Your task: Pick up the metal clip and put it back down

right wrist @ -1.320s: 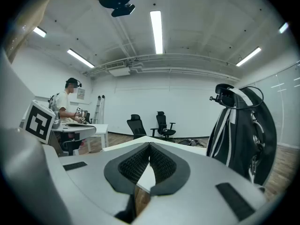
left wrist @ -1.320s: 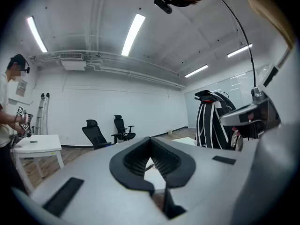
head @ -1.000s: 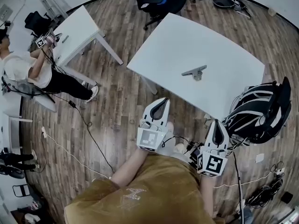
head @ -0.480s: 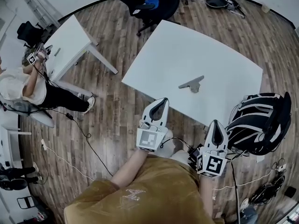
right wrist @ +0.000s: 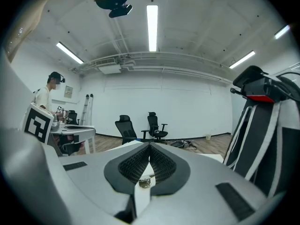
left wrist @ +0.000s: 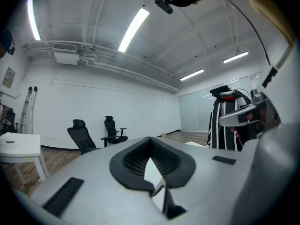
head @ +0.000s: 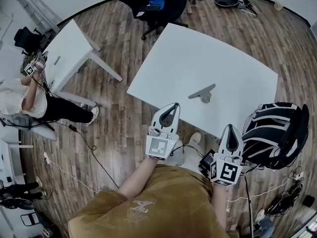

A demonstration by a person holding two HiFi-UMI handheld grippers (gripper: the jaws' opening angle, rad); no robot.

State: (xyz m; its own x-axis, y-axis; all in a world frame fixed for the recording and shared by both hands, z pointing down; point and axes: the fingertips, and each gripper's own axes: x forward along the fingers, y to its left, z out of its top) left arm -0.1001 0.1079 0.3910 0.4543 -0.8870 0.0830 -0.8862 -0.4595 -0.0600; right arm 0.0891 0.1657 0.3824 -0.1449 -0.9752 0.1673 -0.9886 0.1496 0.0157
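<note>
Overhead first, head view: the metal clip (head: 203,93) is lying flat on the white table (head: 198,48), toward its near edge, with nothing touching it. The left gripper (head: 171,111) is hovering at the table's near edge, left of the clip and nearer. The right gripper (head: 232,133) is hanging off the table, near and to the right, beside a black-and-white backpack (head: 277,133). Both are sitting well apart from the clip. Black office chairs (head: 148,1) are standing beyond the table's far side. A person (head: 22,95) is facing a smaller white table (head: 69,43) at the left.

Left gripper view: the jaws are pressing tip to tip, clenched on nothing (only a sliver of white tabletop is showing through the gap behind the tips).

Right gripper view: the jaws are likewise meeting at the tips, gripping nothing. The clip is showing small through the gap behind them, resting on the table beyond.
</note>
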